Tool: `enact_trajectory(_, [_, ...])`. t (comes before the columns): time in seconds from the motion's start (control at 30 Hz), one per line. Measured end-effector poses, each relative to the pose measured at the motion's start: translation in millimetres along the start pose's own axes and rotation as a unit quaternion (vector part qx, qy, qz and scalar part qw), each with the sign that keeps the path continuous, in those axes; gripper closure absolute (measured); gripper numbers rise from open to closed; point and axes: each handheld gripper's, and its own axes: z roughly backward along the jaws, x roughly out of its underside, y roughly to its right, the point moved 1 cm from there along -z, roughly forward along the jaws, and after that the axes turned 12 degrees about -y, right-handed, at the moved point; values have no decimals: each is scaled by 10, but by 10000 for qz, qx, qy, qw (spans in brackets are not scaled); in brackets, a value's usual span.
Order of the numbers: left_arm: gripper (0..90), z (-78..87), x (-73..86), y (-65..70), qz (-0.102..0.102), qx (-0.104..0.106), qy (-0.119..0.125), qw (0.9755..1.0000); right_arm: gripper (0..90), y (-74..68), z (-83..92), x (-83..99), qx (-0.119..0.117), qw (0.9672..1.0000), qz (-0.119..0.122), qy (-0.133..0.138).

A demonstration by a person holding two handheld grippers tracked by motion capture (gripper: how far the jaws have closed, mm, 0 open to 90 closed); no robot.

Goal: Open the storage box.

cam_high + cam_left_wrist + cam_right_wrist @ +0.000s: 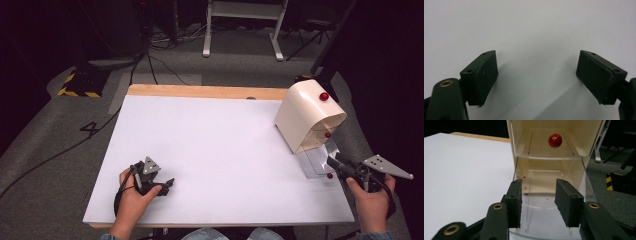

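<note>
Resting near the near-left corner of the white-topped table (215, 145), the left tool (167, 184) is held in the person's left hand (132, 192); in the left gripper view its jaws are spread wide with nothing but bare white surface between them. At the right edge of the table, a cream-coloured plastic box with a rounded top (307, 115) is seen, a small red round knob (324, 96) showing on its upper face and a clear plastic flap (316, 161) lowered flat in front of its opening. The right tool (334, 163) is held in the right hand (371, 192) at the near edge of that flap. In the right gripper view its jaws are parted on either side of the flap's edge, not closed on it.
</note>
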Motion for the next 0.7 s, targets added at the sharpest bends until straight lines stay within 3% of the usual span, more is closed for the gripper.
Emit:
enact_trajectory(0.37, [177,0,-4,-5,17,14,-13,10000,549,98,-109,-308,37,9999,69,63])
enact_trajectory(0.7, [177,0,-9,-5,31,16,-25,10000,571,177,-249,-365,130,9999,1,-29])
